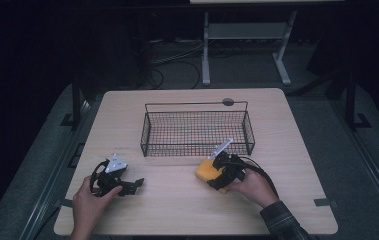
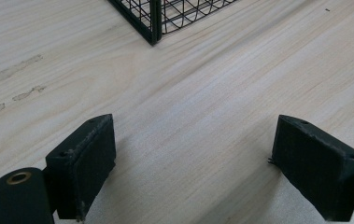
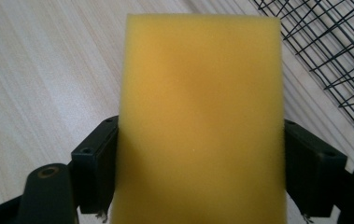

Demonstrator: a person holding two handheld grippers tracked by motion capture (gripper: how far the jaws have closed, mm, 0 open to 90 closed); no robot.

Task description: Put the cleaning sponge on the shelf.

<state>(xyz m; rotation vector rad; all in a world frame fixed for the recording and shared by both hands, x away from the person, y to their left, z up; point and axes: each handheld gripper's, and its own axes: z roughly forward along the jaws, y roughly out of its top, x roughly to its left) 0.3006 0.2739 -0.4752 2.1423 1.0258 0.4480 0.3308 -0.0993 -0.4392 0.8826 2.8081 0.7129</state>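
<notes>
Right gripper, held in the person's right hand, has its two black jaws set one against each long side of a yellow sponge. In the right gripper view the pads meet the sponge's edges on both sides, so the jaws stand fairly wide yet clamp the block between them. The sponge is a plain rectangular foam slab, its flat face turned up to that camera and its far end reaching out past the jaws. In the high view the sponge sits low over the wooden table, just in front of the near wall of a black wire basket, toward that wall's right half. Whether the sponge rests on the tabletop or hangs slightly above it cannot be told.

Nothing lies inside the wire basket; its mesh floor shows through, with pale tabletop beneath. It is oblong, stands near the table's middle, and its mesh also shows at the upper right of the right gripper view.

Farther left, the left gripper rests low on the table in the person's left hand, well apart from the sponge and basket. Its jaws stand wide apart over bare wood with nothing between them, and a corner of the basket shows ahead of them.
</notes>
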